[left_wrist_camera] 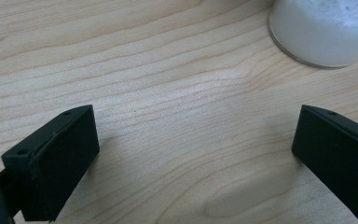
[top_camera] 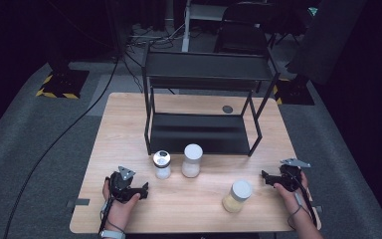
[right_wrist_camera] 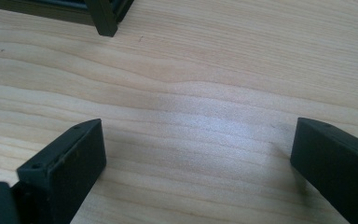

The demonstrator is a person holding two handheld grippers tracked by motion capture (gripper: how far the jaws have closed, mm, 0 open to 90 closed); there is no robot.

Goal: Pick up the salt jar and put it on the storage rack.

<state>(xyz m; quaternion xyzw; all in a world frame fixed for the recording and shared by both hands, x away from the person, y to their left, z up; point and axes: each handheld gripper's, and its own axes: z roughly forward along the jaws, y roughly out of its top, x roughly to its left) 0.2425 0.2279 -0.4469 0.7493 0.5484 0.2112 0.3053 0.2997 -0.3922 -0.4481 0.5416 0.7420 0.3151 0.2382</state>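
The jar with the silver cap (top_camera: 161,165) stands upright on the wooden table (top_camera: 129,124), just in front of the lower shelf of the black rack (top_camera: 204,99) and nearest to the left gripper (top_camera: 144,189). That gripper's jaws are spread wide with nothing between them; in the left gripper view only bare wood grain lies in the gap, and the rounded base of a white-filled jar (left_wrist_camera: 324,30) sits beyond the jaw tips toward the upper right, apart from both jaws. A hand (top_camera: 119,206) holds the left gripper low over the table's near left part, jaws pointing toward the table's middle.

The right gripper (top_camera: 264,177) likewise has its jaws released and wide, gripping nothing. In the right gripper view the gap between them shows plain tabletop, and a foot of the rack (right_wrist_camera: 103,18) stands farther off at the upper left. The person's right hand (top_camera: 291,189) holds it near the table's right edge, jaws pointing left.

Just beside the silver-capped jar, to its right, stands a taller jar with a white lid (top_camera: 192,161), the two close but not clearly touching. A third jar, with pale yellow contents (top_camera: 237,196), sits nearer the front edge, between the middle of the table and the right gripper, well apart from the other two. A small dark disc (top_camera: 227,109) lies on the table behind the rack's lower shelf.
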